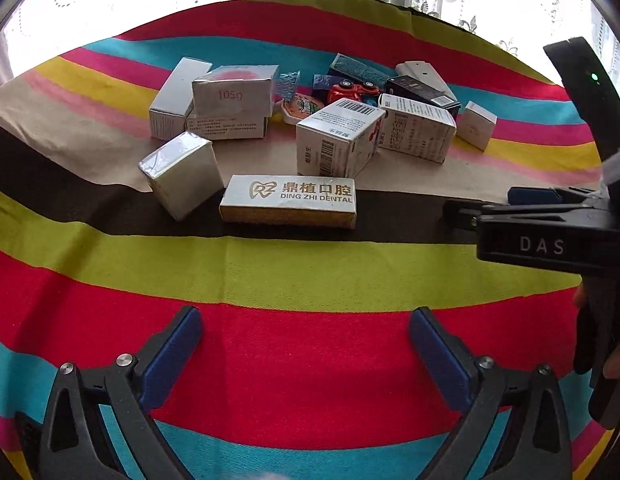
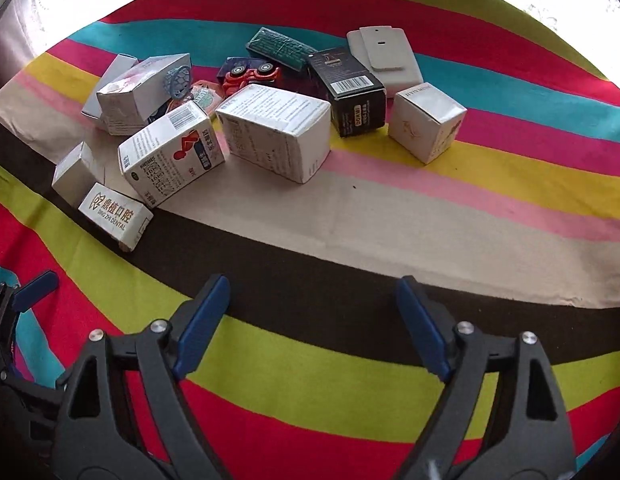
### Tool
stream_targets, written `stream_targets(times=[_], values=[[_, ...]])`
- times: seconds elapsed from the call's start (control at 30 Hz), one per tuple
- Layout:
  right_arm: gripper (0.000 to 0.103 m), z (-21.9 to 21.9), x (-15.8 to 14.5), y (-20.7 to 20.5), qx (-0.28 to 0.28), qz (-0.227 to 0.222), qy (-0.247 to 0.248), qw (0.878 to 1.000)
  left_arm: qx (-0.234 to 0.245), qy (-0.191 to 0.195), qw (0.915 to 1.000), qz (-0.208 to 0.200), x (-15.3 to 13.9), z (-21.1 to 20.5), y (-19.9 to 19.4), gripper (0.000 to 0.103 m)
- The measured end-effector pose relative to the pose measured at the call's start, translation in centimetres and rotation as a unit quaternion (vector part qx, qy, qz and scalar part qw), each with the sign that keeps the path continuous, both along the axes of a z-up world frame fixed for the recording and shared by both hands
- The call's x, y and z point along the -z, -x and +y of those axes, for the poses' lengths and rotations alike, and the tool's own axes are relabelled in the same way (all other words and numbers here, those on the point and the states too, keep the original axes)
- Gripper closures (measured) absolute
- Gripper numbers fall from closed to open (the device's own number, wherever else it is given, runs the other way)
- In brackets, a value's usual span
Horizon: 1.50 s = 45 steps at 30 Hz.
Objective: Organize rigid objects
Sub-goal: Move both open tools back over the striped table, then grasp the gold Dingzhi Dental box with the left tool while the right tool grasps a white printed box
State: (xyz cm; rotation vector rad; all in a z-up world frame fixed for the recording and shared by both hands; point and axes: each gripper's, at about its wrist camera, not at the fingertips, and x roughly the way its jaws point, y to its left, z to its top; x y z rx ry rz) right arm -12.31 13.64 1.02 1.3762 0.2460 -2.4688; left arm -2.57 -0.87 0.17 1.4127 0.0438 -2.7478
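1. The task's things are lying in a loose heap on the striped cloth [image 1: 310, 280] that is covering the bench: many small cardboard boxes, a red toy car [image 2: 249, 76] and some flat packets. Nothing is looking sorted yet, so I judge the organizing is only starting.
2. As landmark I am taking the dental box [image 1: 287, 200], the long white box with a tooth logo. It is lying at the near edge of the heap, closest to both cameras.
3. Just left of the dental box a silver-wrapped box [image 1: 181, 172] is sitting tilted. Behind the dental box a barcode box [image 1: 338, 136] is leaning, and a black box [image 2: 350, 88] is standing farther back to the right.
4. The left hand-held gripper [image 1: 305, 348] is hovering over bare cloth in front of the dental box, its jaws spread wide and holding nothing.
5. The right hand-held gripper [image 2: 312, 320] is also spread and empty, to the right of the dental box and apart from it.
6. The step in hand is seeming to be the approach. The next move is probably calling for one gripper to go forward and close around the narrow sides of the dental box, because it is lying free and near.
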Motion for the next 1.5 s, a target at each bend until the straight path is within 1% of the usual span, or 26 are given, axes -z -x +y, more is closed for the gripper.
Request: stream_targets(times=[0.03,0.17,0.3,0.4,0.5,0.6,0.7,0.8,0.97,1.07,1.13,1.2,1.27,1.3,1.4,1.5], values=[[0.013,-0.8,0.1,0.7,-0.009,0.004,-0.006,1.0,0.0,-0.001,1.0,0.001,0.0,0.0,0.0,0.0],[0.012,-3.0,0.2,4.0,-0.022,0.007,-0.002,1.0,-0.001,-0.002,1.0,0.001,0.0,-0.1,0.1,0.0],[0.01,-4.8,0.4,7.2,-0.024,0.008,-0.002,1.0,-0.001,-0.003,1.0,0.001,0.0,-0.2,0.2,0.0],[0.01,-5.4,0.3,8.3,-0.019,0.005,0.001,1.0,-0.001,-0.003,1.0,0.001,0.0,-0.2,0.2,0.0],[0.009,-4.7,0.3,8.0,-0.011,0.011,0.023,1.0,0.0,-0.003,1.0,0.001,0.0,-0.3,0.3,0.0],[0.009,-4.3,0.2,7.6,-0.016,0.012,0.026,0.999,0.0,-0.003,1.0,0.0,-0.1,-0.3,0.3,0.0],[0.009,-3.4,0.0,7.1,-0.015,0.003,0.033,0.999,0.0,-0.002,1.0,0.0,0.0,-0.3,0.3,0.0],[0.009,-1.8,-0.2,6.0,-0.012,-0.003,0.048,0.999,0.001,-0.003,1.0,0.0,0.0,-0.4,0.3,0.0],[0.009,1.4,-0.4,4.0,-0.01,0.011,0.051,0.999,0.001,-0.002,1.0,0.0,0.0,-0.4,0.4,0.0],[0.009,3.0,-0.5,4.2,0.003,0.02,0.05,0.999,0.002,-0.003,1.0,0.0,0.0,-0.4,0.5,0.0],[0.009,3.7,-0.4,5.0,0.004,0.018,0.055,0.998,0.002,-0.003,1.0,0.0,0.0,-0.5,0.5,0.0],[0.009,3.3,-0.5,5.4,0.001,0.017,0.068,0.998,0.003,-0.003,1.0,0.0,0.0,-0.5,0.5,0.0],[0.009,2.1,-0.5,5.8,-0.013,0.015,0.074,0.997,0.003,-0.003,1.0,0.0,0.0,-0.5,0.6,0.0],[0.009,0.9,-0.5,5.8,-0.027,0.014,0.069,0.997,0.003,-0.003,1.0,0.0,0.0,-0.5,0.5,0.0],[0.009,-2.4,-0.3,6.5,-0.083,0.023,0.037,0.996,0.002,-0.003,1.0,0.0,0.0,-0.5,0.6,0.0],[0.009,-4.7,0.2,7.4,-0.148,0.032,-0.009,0.988,0.002,-0.003,1.0,0.0,0.0,-0.5,0.6,0.0]])
